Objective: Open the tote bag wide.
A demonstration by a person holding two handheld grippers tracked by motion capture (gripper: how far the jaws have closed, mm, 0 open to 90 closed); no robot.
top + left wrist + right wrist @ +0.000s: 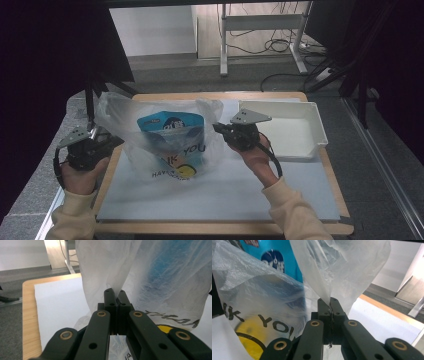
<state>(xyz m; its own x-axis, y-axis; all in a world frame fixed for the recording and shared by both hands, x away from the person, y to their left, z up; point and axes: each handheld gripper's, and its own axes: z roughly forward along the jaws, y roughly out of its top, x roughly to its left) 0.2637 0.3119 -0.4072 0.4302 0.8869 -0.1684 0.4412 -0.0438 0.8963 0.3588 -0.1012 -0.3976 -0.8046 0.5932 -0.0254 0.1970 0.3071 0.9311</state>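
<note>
A thin clear plastic bag [150,150] with a yellow smiley and "THANK YOU" print stands on the white mat [215,195] with a blue pouch [171,127] upright inside it. My left gripper [102,137] is shut on the bag's left handle, and the film is pinched between its jaws in the left gripper view [115,293]. My right gripper [218,128] is shut on the bag's right handle; the plastic bag [262,302] rises from between the closed jaws [331,301]. The two handles are held apart, so the bag's mouth stands wide.
A white tray [312,125] sits at the back right of the wooden table [220,229]. Dark curtains flank both sides. A desk frame and cables [275,45] stand on the floor beyond the table.
</note>
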